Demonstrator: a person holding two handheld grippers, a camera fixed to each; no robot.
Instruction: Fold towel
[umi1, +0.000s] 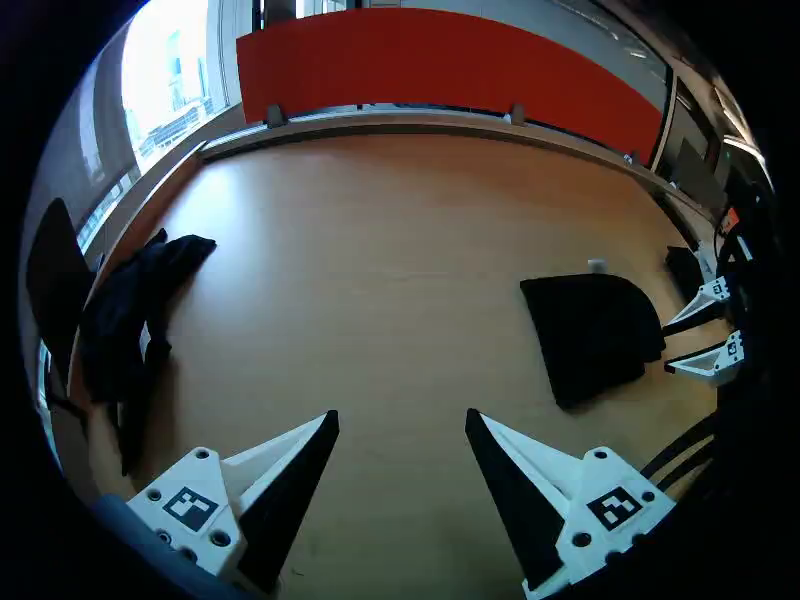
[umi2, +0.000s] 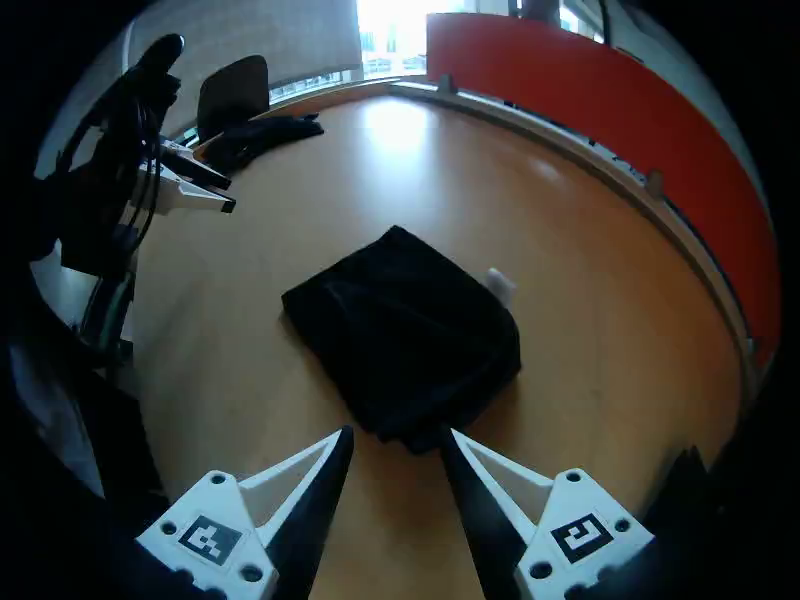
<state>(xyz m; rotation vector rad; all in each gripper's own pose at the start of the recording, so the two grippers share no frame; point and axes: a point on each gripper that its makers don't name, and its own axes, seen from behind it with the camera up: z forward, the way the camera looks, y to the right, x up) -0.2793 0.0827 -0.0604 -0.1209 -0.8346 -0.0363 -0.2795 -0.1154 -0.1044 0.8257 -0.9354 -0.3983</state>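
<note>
Left gripper view: the left gripper (umi1: 400, 418) hangs open and empty over the light wooden table (umi1: 400, 250). The black folded cloth towel (umi1: 593, 335) lies well apart, on the right.

Right gripper view: the right gripper (umi2: 396, 432) is open, with its tips at the towel's near edge. For a clean fold, each gripper should probably pinch one near corner through all layers.

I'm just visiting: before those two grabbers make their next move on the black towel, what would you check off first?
1. Left gripper fingers open, empty: ok.
2. Right gripper fingers open, empty, aimed at the towel: ok.
3. The towel lies in a compact folded shape on the table: ok.
4. Folded layers line up evenly: cannot tell.
5. Small white object sits at the towel's far edge and might snag: not ok.
6. Dark garment lies well away from the towel: ok.
</note>
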